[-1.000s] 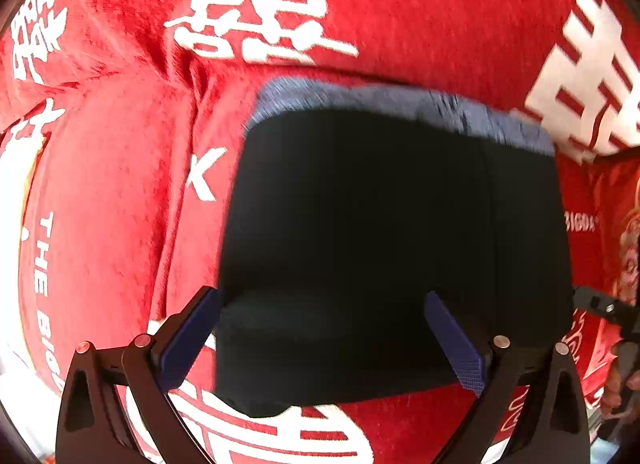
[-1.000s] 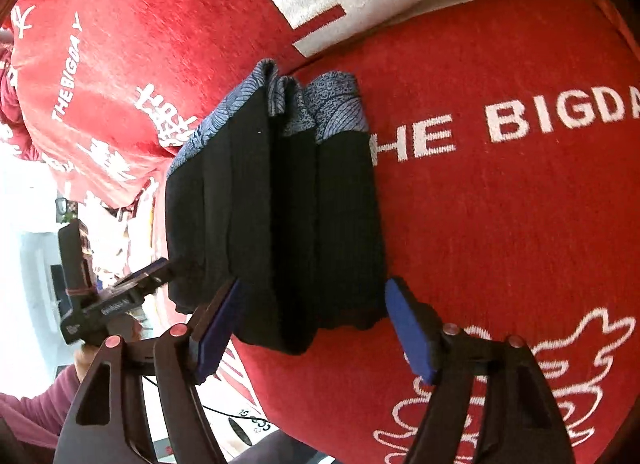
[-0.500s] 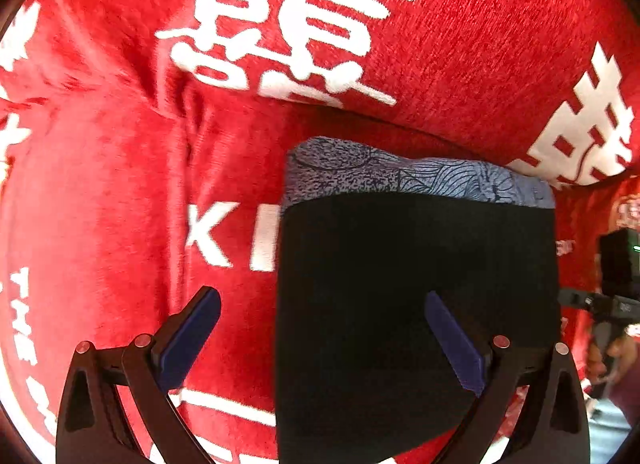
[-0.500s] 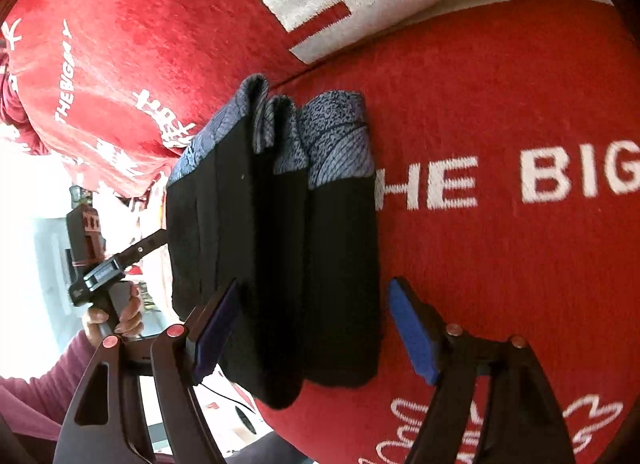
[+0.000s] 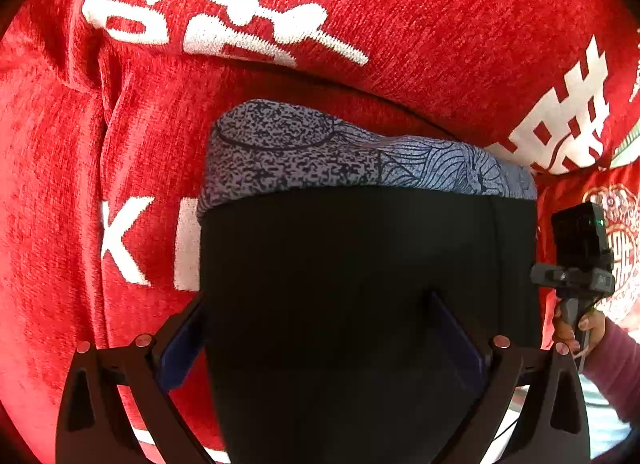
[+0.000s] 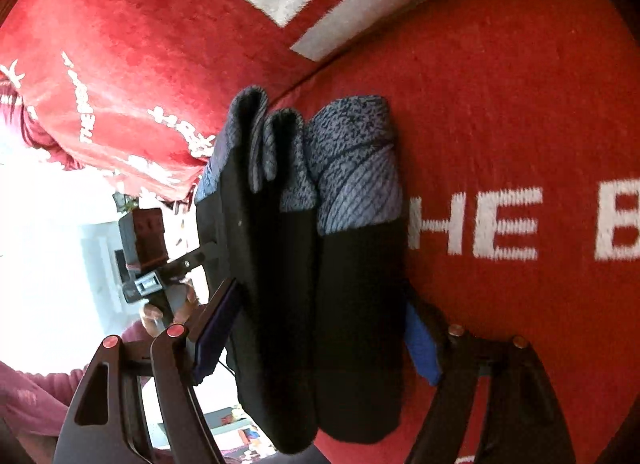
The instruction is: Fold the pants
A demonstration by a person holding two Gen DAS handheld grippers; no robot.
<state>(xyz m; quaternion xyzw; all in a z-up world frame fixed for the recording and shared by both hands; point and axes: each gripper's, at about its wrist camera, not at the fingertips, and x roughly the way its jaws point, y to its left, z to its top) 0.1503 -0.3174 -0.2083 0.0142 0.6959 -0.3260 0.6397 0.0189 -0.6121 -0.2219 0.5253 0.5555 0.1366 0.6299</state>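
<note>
Pants (image 6: 320, 272) lie folded in a stack on the red cover (image 5: 460, 24). Left gripper (image 5: 316, 340) and right gripper (image 6: 320, 328) both straddle it, jaws released, probably no pinch. Square the layers before pulling away.

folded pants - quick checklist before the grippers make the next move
1. Pants folded into a compact stack: ok.
2. Patterned waistband layers aligned at one end: ok.
3. Stack resting on the red cover: ok.
4. Left gripper open, fingers straddling the stack: ok.
5. Right gripper open, fingers either side of the stack: ok.
6. Bottom layer free of creases: cannot tell, hidden.
</note>
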